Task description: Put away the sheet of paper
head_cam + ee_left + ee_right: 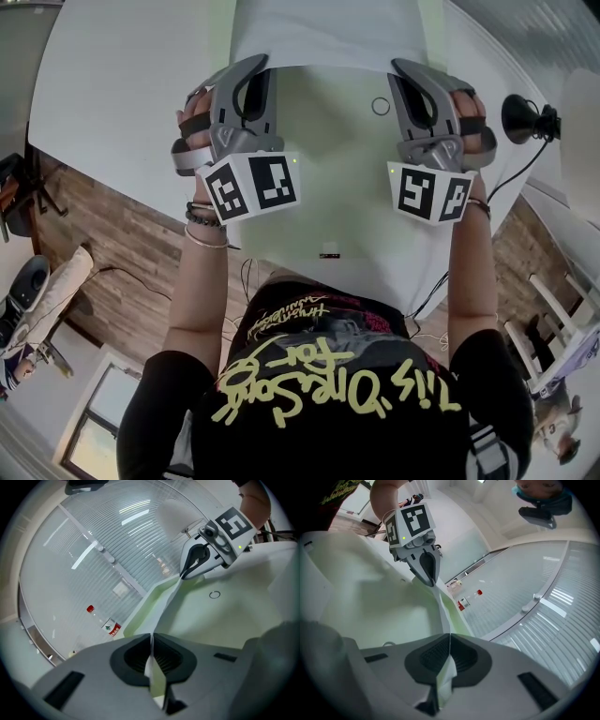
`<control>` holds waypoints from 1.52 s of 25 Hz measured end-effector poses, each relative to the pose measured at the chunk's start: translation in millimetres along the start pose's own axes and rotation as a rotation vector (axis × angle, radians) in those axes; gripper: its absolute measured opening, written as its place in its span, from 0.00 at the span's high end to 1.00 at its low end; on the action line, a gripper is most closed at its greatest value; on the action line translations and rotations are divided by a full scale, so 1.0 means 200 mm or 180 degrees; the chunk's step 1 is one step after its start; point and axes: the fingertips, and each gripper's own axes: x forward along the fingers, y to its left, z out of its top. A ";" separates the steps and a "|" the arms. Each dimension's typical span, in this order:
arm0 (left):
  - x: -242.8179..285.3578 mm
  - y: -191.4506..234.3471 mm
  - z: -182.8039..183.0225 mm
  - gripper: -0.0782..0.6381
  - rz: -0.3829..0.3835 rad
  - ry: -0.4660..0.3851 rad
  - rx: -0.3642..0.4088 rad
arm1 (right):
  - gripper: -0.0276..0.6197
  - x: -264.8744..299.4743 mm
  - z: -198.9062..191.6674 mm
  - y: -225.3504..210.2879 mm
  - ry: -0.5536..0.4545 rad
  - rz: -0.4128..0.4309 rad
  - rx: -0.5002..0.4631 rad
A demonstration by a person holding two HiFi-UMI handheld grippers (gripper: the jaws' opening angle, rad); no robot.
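Plainly, my left gripper (151, 639) and right gripper (449, 641) are each clamped on the paper (328, 141), held stretched between them over the table (122, 84) (light, limp, easily torn), so edge grips and gentle tension suit it.

Sheet of paper (323, 33): far edge cut off by the top of the head view. Pinched edge lost between the pads of left gripper (151, 638) and right gripper (449, 638). Bottle (104, 621): label print too small to read. Small ring (380, 106): too small to identify.
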 end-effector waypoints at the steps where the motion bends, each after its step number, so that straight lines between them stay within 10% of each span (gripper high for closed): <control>1: 0.00 0.00 0.00 0.87 0.0000 0.0001 -0.0003 | 0.95 0.00 0.00 0.00 -0.0001 -0.0002 -0.0005; 38: 0.09 0.07 -0.02 0.87 -0.0004 0.0120 -0.0052 | 0.95 0.12 -0.01 -0.08 0.0010 0.0012 -0.0137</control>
